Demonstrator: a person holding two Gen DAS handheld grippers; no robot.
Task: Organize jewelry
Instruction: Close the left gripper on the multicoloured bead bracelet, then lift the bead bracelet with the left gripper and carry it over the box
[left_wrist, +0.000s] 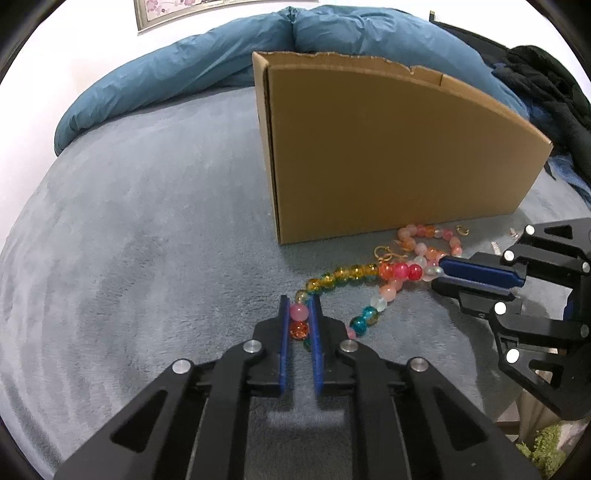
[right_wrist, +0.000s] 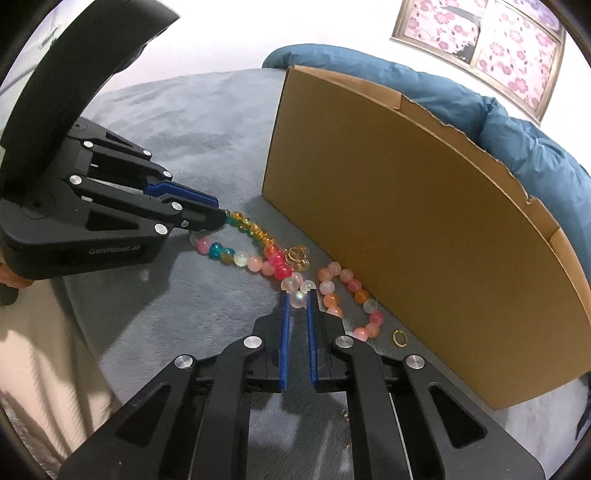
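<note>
A strand of coloured glass beads lies on the grey bed cover in front of a cardboard box. In the left wrist view my left gripper is shut on it, with a pink and an orange bead pinched between the blue pads. My right gripper comes in from the right and grips the strand's other end. In the right wrist view my right gripper is shut on a clear bead of the strand, and my left gripper holds the green and yellow end.
A second pink and orange bead strand curls against the box wall. Gold rings lie beside the beads, one more nearer the box. A blue duvet is bunched behind the box, dark clothing at the right.
</note>
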